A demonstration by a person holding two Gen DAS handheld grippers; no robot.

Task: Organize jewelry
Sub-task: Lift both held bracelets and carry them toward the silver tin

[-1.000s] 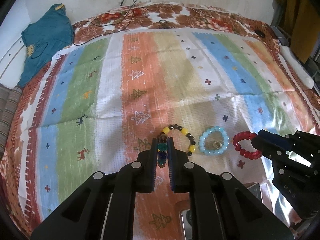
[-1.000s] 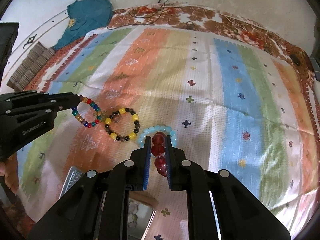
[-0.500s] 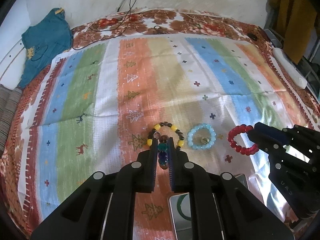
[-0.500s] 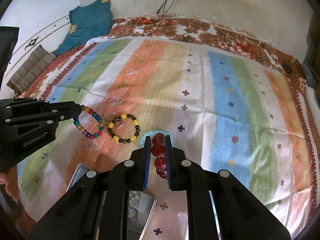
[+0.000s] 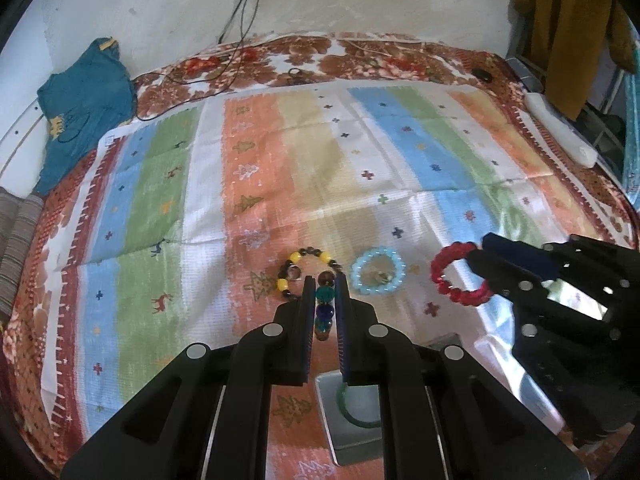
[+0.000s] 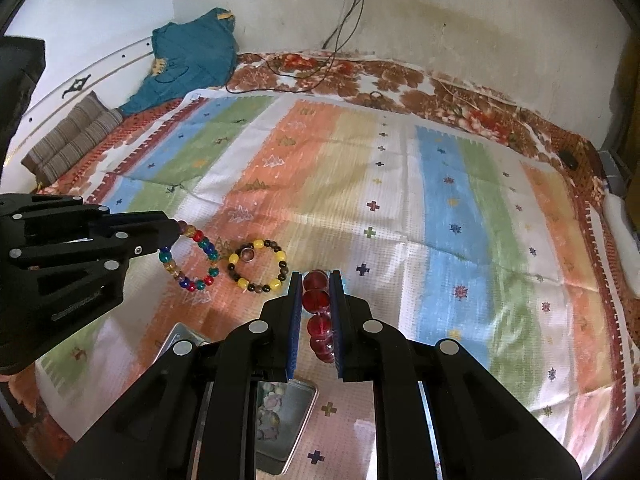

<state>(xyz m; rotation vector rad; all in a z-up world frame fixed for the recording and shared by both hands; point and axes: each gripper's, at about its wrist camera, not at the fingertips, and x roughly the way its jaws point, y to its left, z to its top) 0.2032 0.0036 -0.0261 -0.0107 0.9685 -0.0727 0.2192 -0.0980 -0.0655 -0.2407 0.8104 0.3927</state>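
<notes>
My left gripper (image 5: pixel 324 280) is shut on a multicoloured bead bracelet (image 5: pixel 325 304) and holds it above the striped cloth; the bracelet also shows in the right wrist view (image 6: pixel 192 256). My right gripper (image 6: pixel 316 280) is shut on a red bead bracelet (image 6: pixel 318 316), which also shows in the left wrist view (image 5: pixel 460 280). A yellow and dark bead bracelet (image 5: pixel 308 268) with a small ring inside it and a light blue bead bracelet (image 5: pixel 378 276) lie on the cloth between the grippers. A metal tin (image 5: pixel 352 432) lies under my left gripper with a green bangle (image 5: pixel 354 416) in it.
A second metal tin (image 6: pixel 280 420) holding small pale items lies under my right gripper. The striped cloth (image 5: pixel 320 160) covers a floral bedspread. A teal garment (image 5: pixel 84 100) lies at the far left. Cables (image 5: pixel 236 40) run along the wall.
Both grippers have lifted and pulled back toward me with their bracelets. The tins below them have come into view. The yellow and blue bracelets have stayed on the cloth.
</notes>
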